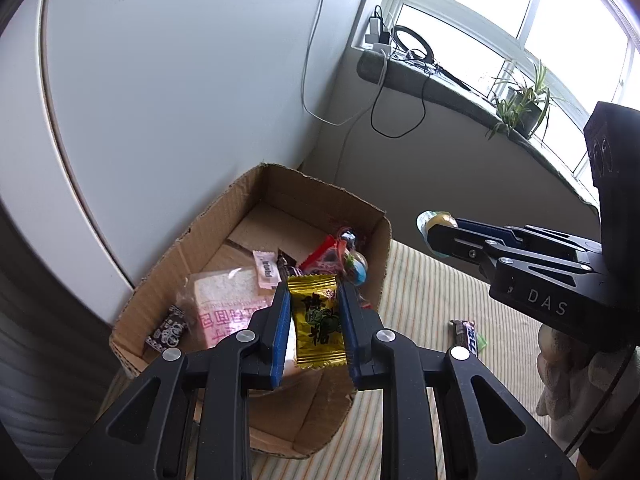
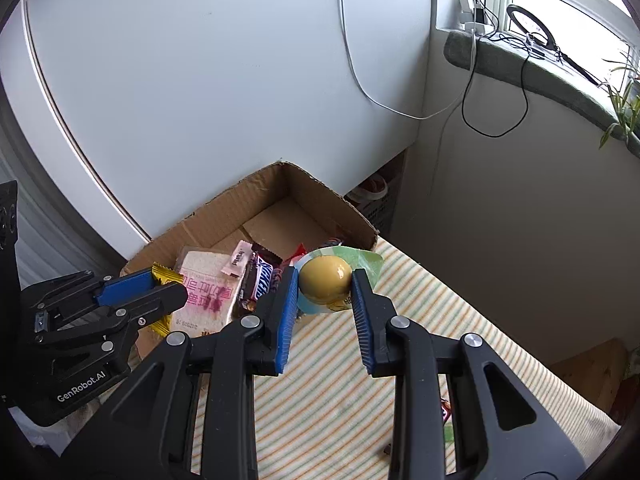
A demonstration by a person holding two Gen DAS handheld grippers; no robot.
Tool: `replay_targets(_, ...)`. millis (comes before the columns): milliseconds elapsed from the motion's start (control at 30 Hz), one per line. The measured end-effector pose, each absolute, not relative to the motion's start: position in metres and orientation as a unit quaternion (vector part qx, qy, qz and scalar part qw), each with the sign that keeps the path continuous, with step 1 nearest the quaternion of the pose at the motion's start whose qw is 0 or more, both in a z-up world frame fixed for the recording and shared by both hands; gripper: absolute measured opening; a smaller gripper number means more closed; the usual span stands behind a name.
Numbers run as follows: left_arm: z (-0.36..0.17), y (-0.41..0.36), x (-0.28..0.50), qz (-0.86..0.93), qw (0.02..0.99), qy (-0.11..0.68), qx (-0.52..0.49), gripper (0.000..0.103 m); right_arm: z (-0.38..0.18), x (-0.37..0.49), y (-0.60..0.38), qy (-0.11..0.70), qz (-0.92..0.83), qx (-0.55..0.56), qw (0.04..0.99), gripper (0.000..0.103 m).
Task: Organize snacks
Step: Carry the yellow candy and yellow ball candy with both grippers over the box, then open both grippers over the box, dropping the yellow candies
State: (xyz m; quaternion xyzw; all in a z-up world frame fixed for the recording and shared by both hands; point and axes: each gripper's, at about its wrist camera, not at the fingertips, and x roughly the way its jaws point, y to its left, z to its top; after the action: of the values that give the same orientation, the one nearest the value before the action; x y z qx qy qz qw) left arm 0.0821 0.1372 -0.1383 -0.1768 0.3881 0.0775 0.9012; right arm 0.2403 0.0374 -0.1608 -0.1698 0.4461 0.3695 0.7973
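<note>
The yellow candy packet is clamped between the blue pads of the left hand-held gripper, above the cardboard box. The yellow jelly cup is gripped by the right hand-held gripper, just beside the box over the striped cloth. Other snacks are contained in the box.

A white wall rises at the far side. To its right, a grey window ledge carries chargers, tangled black cables and a potted plant. A white cord hangs down the wall. A striped cloth covers the near surface.
</note>
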Motion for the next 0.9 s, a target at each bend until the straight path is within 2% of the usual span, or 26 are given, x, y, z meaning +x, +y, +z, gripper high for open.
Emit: replay_targets(900,-0.155,0.175,0.123,0.089,0.897,0.399,-0.167,0.022,-0.199,0.281,0.106,0.480,0.386,-0.161,0.771,0.028)
